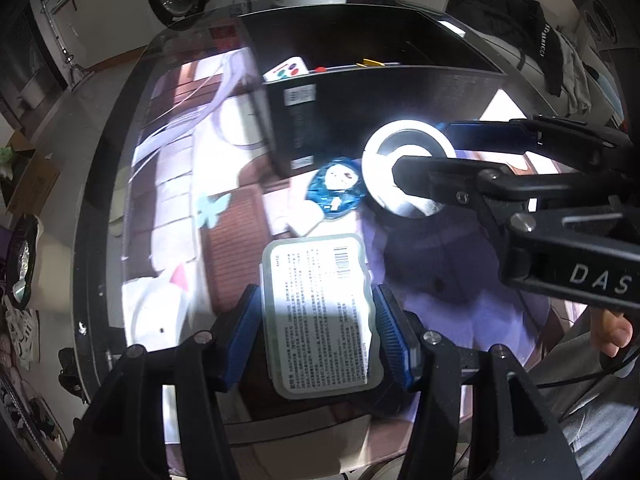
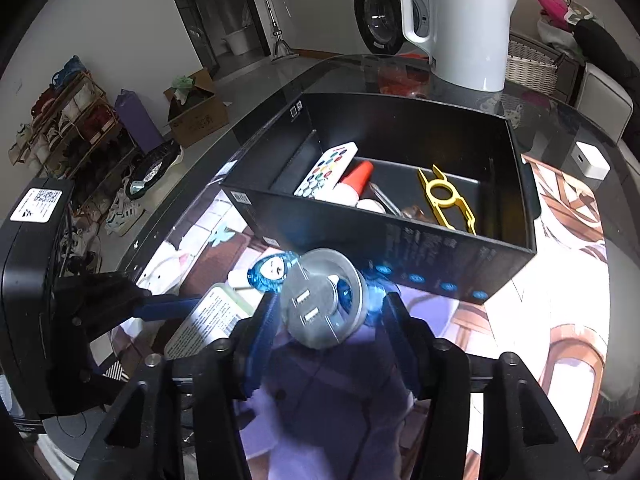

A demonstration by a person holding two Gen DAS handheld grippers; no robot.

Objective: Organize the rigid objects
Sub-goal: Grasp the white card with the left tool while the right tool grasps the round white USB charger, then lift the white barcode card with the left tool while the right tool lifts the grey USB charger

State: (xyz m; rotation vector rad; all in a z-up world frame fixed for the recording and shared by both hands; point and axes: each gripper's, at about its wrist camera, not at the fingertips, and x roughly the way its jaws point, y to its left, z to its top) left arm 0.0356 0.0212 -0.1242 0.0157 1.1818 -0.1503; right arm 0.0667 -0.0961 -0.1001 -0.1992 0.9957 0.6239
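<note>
Left gripper [image 1: 318, 322]: blue ribbed pads pressed against both long edges of a flat translucent case [image 1: 320, 316], rounded corners, white printed label with barcode facing up; case clamped between the fingers, held just above the printed mat [image 1: 168, 184]. Right gripper [image 2: 326, 312]: blue pads closed on the rim of a round grey adapter [image 2: 324, 304], smooth plastic, disc face with two rectangular USB slots; adapter gripped between the fingertips, just short of the near wall of the black box [image 2: 420, 248]. Beside the adapter on the mat: glossy blue badge [image 2: 270, 272] with a cartoon face. Inside the box, rigid matte cardboard: white remote [image 2: 326, 170] with coloured buttons, red-capped bottle [image 2: 354, 182], yellow plastic tool [image 2: 446, 200]. Beyond the box on the glass table [image 2: 360, 74]: white kettle [image 2: 460, 24], smooth plastic.
</note>
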